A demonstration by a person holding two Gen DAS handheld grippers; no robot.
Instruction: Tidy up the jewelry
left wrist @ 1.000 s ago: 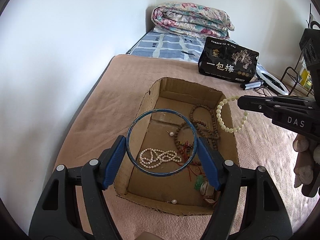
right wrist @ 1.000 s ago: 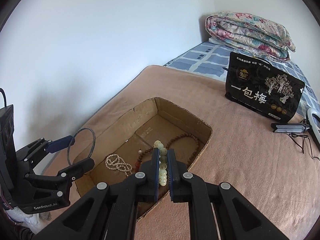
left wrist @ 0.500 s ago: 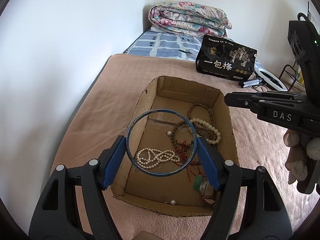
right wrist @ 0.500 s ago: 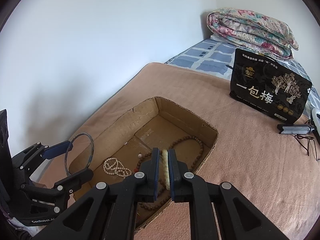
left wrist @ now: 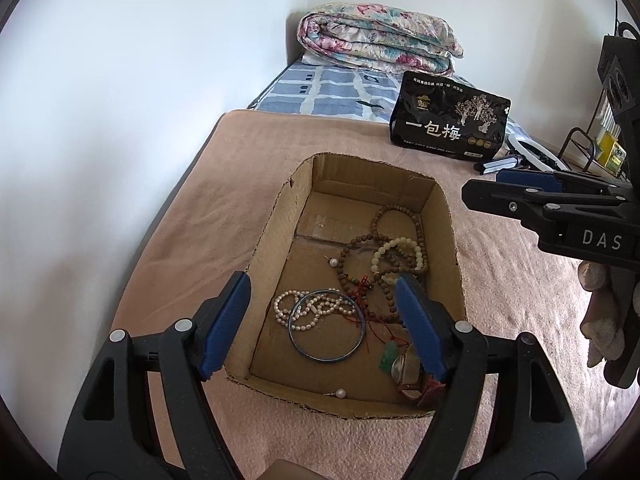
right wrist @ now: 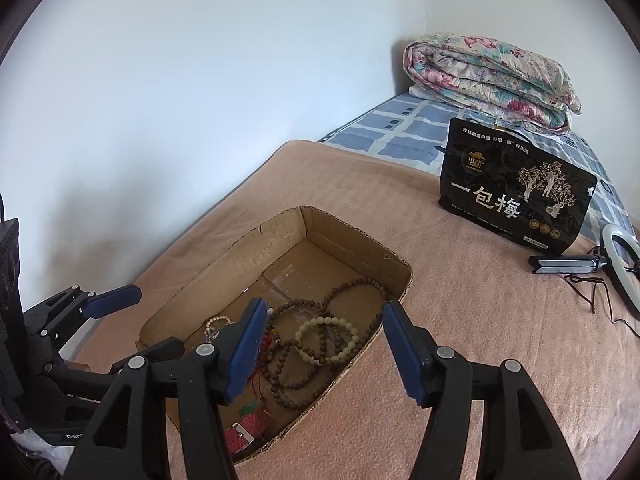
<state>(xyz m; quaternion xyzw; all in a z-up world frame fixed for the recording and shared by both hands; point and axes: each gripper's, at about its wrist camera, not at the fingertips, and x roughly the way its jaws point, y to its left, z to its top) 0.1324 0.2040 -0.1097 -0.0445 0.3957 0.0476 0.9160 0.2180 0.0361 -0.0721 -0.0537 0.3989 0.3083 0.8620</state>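
An open cardboard box (left wrist: 276, 224) (right wrist: 224, 264) sits on the tan blanket. Inside lie a blue bangle (left wrist: 327, 325) over a white pearl strand (left wrist: 288, 307), a pale green bead bracelet (left wrist: 396, 254) (right wrist: 326, 340), brown bead strings (left wrist: 394, 216) (right wrist: 344, 292), red cord, a green pendant (left wrist: 387, 360) and a red-strapped watch (right wrist: 248, 428). My left gripper (left wrist: 324, 312) is open and empty above the box's near end. My right gripper (right wrist: 324, 344) is open and empty above the box's right side; it also shows in the left wrist view (left wrist: 508, 192).
A black snack bag (left wrist: 448, 120) (right wrist: 516, 192) stands beyond the box. A folded floral quilt (left wrist: 376, 40) lies at the far wall on a blue checked sheet. A ring light with cables (right wrist: 620, 264) lies at the right. The white wall runs along the left.
My left gripper opened and the blue bangle dropped into the box onto the pearls. My right gripper opened wide and the pale green bracelet now lies in the box.
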